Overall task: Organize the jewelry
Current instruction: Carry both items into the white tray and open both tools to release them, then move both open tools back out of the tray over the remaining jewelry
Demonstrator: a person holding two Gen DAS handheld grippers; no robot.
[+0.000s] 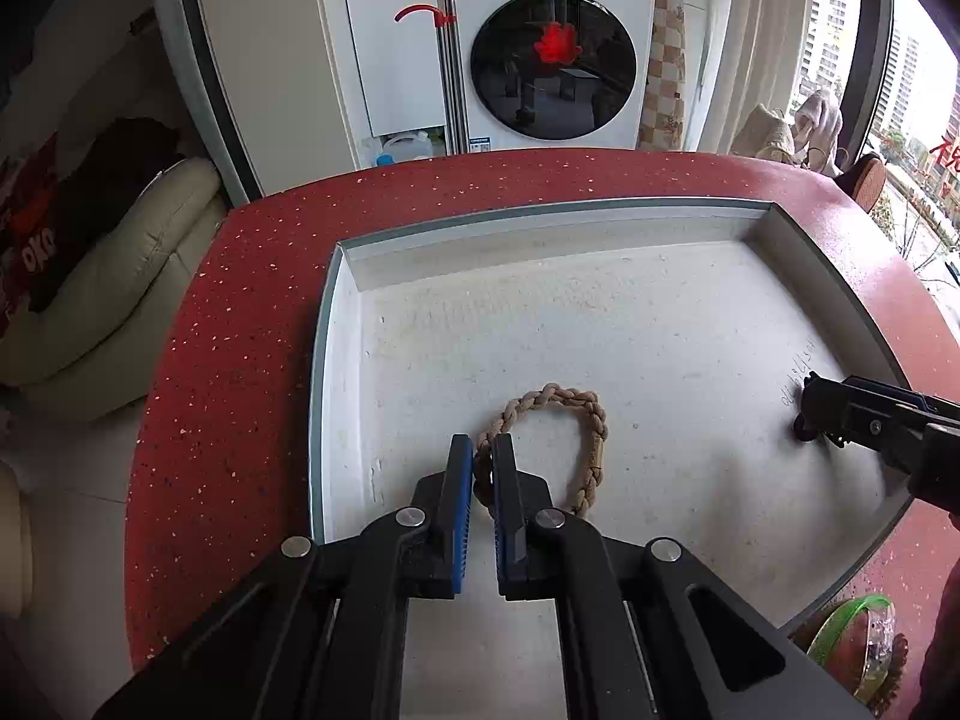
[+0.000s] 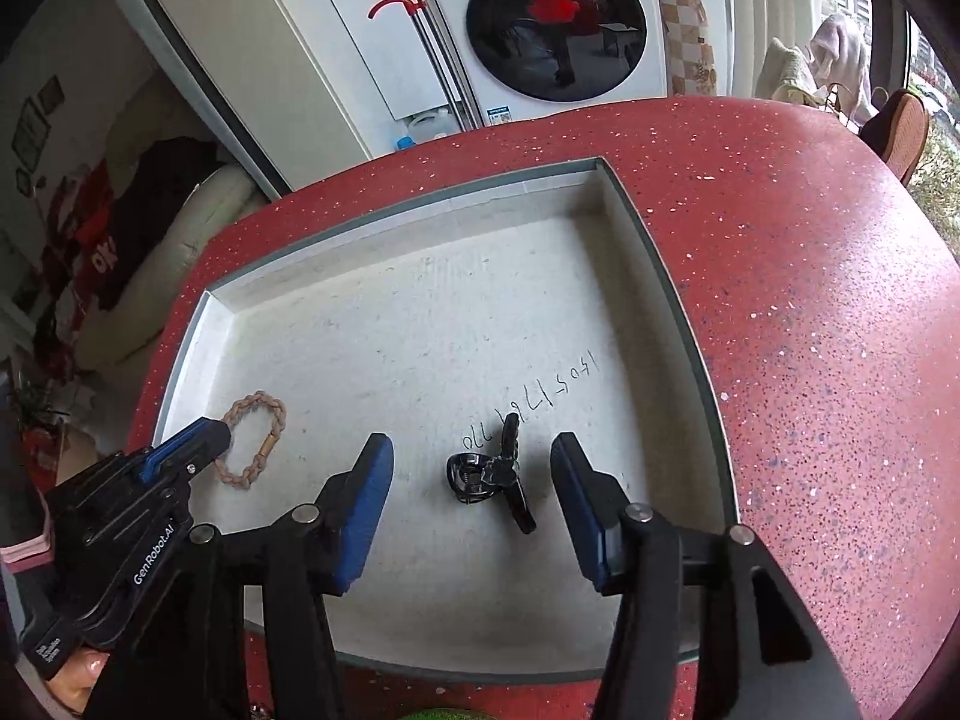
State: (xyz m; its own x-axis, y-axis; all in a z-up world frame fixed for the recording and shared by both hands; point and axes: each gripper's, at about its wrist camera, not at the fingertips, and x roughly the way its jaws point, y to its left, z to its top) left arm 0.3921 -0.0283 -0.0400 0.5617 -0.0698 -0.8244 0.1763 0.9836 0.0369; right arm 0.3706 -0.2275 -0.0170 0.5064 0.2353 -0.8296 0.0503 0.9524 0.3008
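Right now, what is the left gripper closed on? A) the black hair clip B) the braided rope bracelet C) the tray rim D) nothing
B: the left gripper pinches the braided rope bracelet on the white tray; the black hair clip lies free between the right gripper's open fingers.

braided bracelet point(image 1: 543, 444): tan cord, twisted and matt, with a small wood-coloured barrel clasp.
dark ornament point(image 2: 489, 474): glossy black, looks like metal or hard plastic; which of the two cannot be told.
tray point(image 1: 540, 312): off-white, matt and grainy floor with faint scuffs and pen marks, smooth pale walls.
table point(image 1: 240, 330): red, smooth, lightly shiny, speckled with pale flecks like stone composite.
left hand-held gripper point(image 1: 482, 456): matt black plastic arms, ribbed blue pads, bright round metal pins.
right hand-held gripper point(image 2: 471, 468): same matt black plastic, blue pads, metal pins.
washing machine point(image 1: 552, 60): smooth white casing, glossy dark glass door.
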